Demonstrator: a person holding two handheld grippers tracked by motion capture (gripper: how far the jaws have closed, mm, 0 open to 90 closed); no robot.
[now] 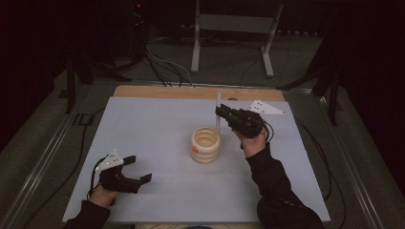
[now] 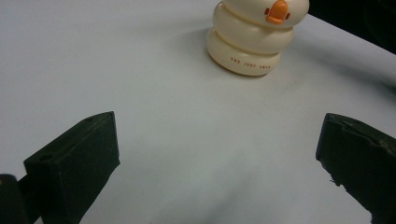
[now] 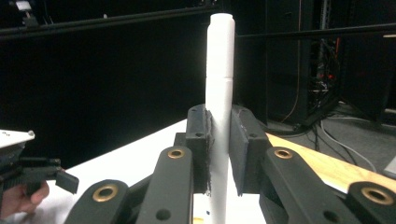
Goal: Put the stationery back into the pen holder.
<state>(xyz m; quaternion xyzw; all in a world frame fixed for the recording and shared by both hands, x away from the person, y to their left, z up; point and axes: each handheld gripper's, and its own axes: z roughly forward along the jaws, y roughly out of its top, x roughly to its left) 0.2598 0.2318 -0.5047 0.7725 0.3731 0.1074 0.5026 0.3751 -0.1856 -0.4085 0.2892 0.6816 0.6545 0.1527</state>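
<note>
A cream ringed holder with an orange duck beak stands mid-table. My right gripper is shut on a white pen, which it holds upright just beyond and right of the holder; the pen hangs near the holder's far rim. The jaws clamp the pen's middle, and its capped end rises above them. My left gripper rests open at the table's near left, nothing between its fingers, facing the holder.
The white table top has a wooden strip along its far edge. A white three-cornered plate lies at the far right. Cables and a metal stand sit on the floor beyond.
</note>
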